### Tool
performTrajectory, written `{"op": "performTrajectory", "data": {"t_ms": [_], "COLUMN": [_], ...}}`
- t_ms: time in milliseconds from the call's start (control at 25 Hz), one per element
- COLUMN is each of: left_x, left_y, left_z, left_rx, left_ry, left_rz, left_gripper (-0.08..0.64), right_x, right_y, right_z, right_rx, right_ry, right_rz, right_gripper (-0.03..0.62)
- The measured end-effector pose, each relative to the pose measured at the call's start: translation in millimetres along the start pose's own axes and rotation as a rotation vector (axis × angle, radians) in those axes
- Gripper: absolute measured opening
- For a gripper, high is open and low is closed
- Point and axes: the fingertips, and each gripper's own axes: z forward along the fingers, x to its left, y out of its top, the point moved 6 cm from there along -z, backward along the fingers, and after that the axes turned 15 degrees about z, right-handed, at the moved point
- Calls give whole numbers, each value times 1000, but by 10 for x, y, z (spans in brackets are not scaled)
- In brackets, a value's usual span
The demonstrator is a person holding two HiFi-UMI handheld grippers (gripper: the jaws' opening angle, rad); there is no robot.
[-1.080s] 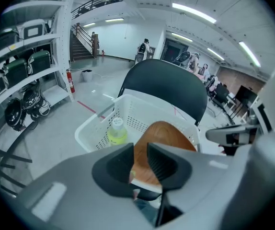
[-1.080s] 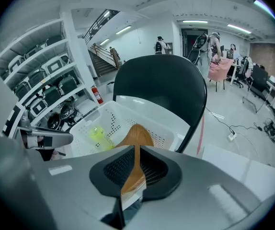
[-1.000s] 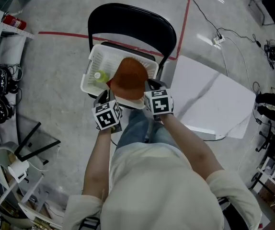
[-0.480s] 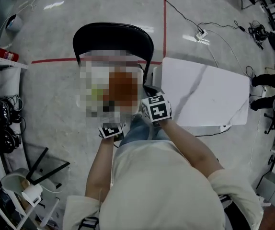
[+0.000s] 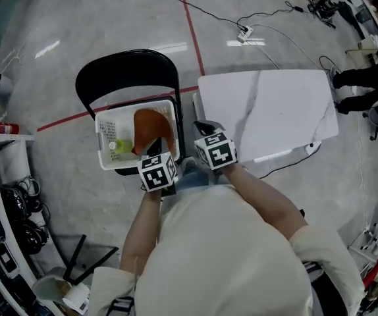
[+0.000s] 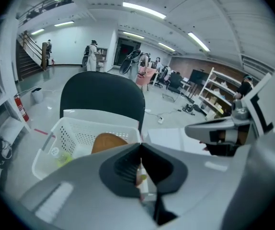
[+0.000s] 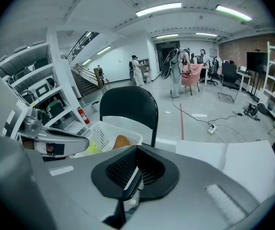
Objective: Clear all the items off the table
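Left gripper [image 6: 141, 146] and right gripper [image 7: 137, 148] both have jaws closed on nothing, held side by side over the person's lap, between the white basket [image 5: 103, 145] and the white marbled desk [image 5: 274, 110]. Basket sits on the seat of a black chair [image 5: 124, 71] just left of the desk, holding an orange-brown rounded item [image 5: 151, 127], too unclear to name further, and a small yellow-green bottle-like item [image 5: 118, 147] beside it. Left gripper is just at the basket's near rim, not touching its contents.
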Motion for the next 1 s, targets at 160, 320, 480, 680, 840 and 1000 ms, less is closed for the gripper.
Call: {"op": "performTrajectory", "data": {"t_ms": [160,320,480,680,840,1000], "left_x": [-252,-507,-757,-1019,-1248,-1513], "left_y": [129,211,256,299,306,244], "left_z": [43,77,116,149,51,-84], "left_rx": [-12,-16,-14,-15,-27,-36], "left_ry": [-72,-144,-205,-224,-221,-211], "left_rz": [59,112,165,205,222,226], "left_gripper": [9,9,9,9,9,9], "right_x": [-199,-369,-522,-676,-780,-901], "right_y": [-48,-150,-308,-497,-606,-711], "right_z": [-177,-333,-498,-650,-831,-1077], "right_rx": [-30,-46,-54,-54,-66,-84], "right_ry": [-20,-33,-54,-57,-49,-38], "right_rz": [65,131,175,216,228,214], "right_gripper": [-2,-2,-2,-2,-2,-2]}}
